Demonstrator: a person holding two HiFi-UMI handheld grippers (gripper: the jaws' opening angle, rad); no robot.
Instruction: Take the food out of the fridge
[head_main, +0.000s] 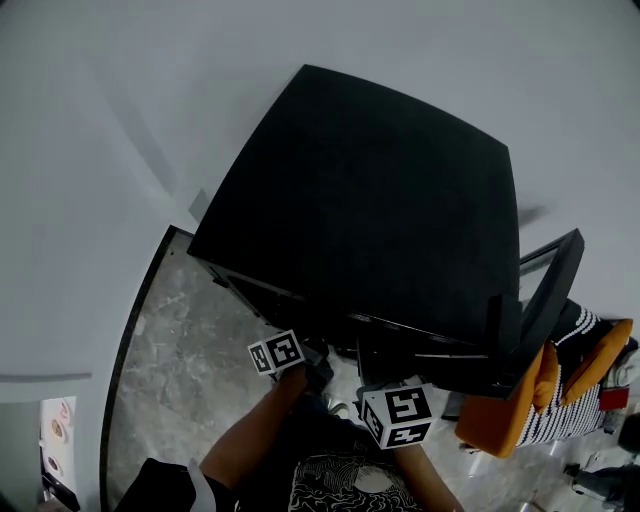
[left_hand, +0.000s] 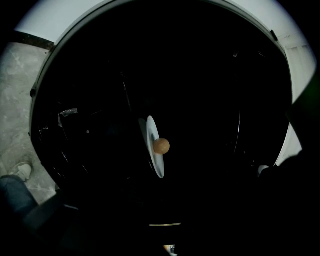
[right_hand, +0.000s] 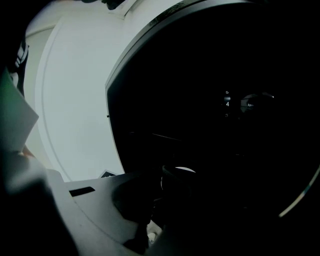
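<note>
**Reaching for the plate in the dark fridge**

The fridge (head_main: 370, 200) stands with its door (head_main: 550, 290) swung open at 3 o'clock in the head view. Both tools are pushed up to its front edge: the left tool (head_main: 285, 358) at about 7 o'clock and the right tool (head_main: 398, 416) at about 5 o'clock.

The only container clearly seen is a white plate (left_hand: 151, 132), near the centre of the left gripper view. It carries one round, tan piece of food (left_hand: 161, 146) resting on its face. The camera is rolled, so the plate appears on edge. In the right gripper view a pale rim (right_hand: 184, 170) shows at about 6 o'clock, but I cannot tell what it is. A control dial (right_hand: 227, 104) marked 4 glows faintly at 2 o'clock.

The fridge interior is too dark in both gripper views to show the jaws, so I cannot tell whether either tool is wide, narrow or holding anything.

The reach appears only just begun. A sound approach would be to level the left tool and take the plate by its near rim. The plate should stay flat while it is drawn out, since a round item could easily roll off. The right tool could steady the far side.
</note>
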